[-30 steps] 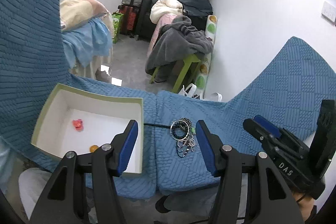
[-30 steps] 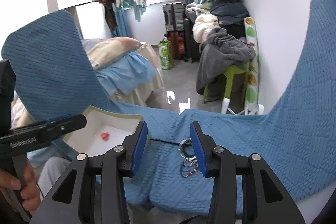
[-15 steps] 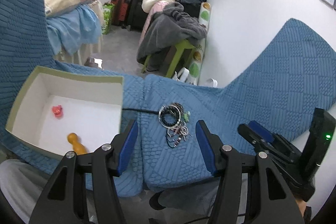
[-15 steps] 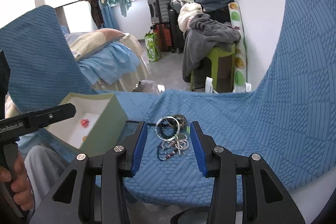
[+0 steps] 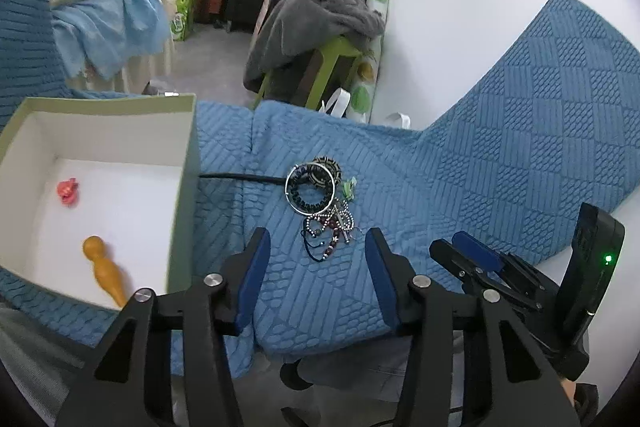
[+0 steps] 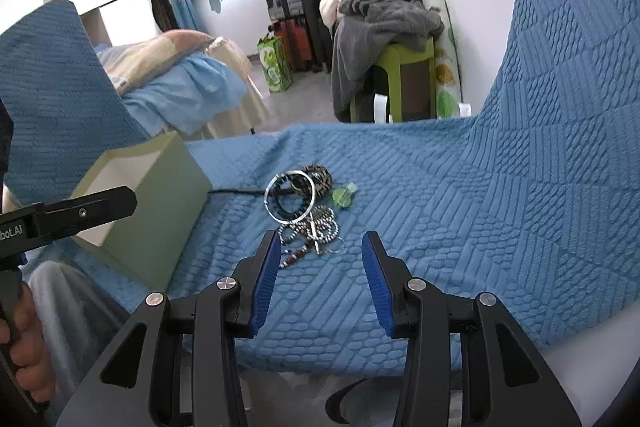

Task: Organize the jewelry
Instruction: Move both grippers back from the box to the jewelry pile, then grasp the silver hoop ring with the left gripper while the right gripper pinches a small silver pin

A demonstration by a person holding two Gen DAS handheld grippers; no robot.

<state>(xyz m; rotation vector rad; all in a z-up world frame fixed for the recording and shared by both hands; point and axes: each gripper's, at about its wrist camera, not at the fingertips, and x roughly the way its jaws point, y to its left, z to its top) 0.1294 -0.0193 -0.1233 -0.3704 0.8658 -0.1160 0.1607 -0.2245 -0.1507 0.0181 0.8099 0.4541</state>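
Note:
A tangle of jewelry [image 5: 320,203] lies on the blue quilted cover: a silver bangle, a dark beaded bracelet, a patterned band, bead chains and a small green piece [image 6: 343,195]. It also shows in the right wrist view [image 6: 304,211]. A pale green box [image 5: 182,195] stands to its left, holding a red piece [image 5: 68,190] and an orange wooden piece [image 5: 103,273]. My left gripper [image 5: 316,277] is open and empty, just short of the pile. My right gripper [image 6: 318,277] is open and empty, also just short of it.
The blue cover [image 5: 500,147] rises at left and right. A black cord [image 5: 240,178] runs from the box to the pile. Beyond the edge are a bed [image 6: 180,83], a green stool with clothes [image 6: 400,51] and suitcases.
Both grippers have moved closer to the jewelry pile, which now sits larger and nearer the fingertips. The box's inside shows more in the left view. Both stay open.

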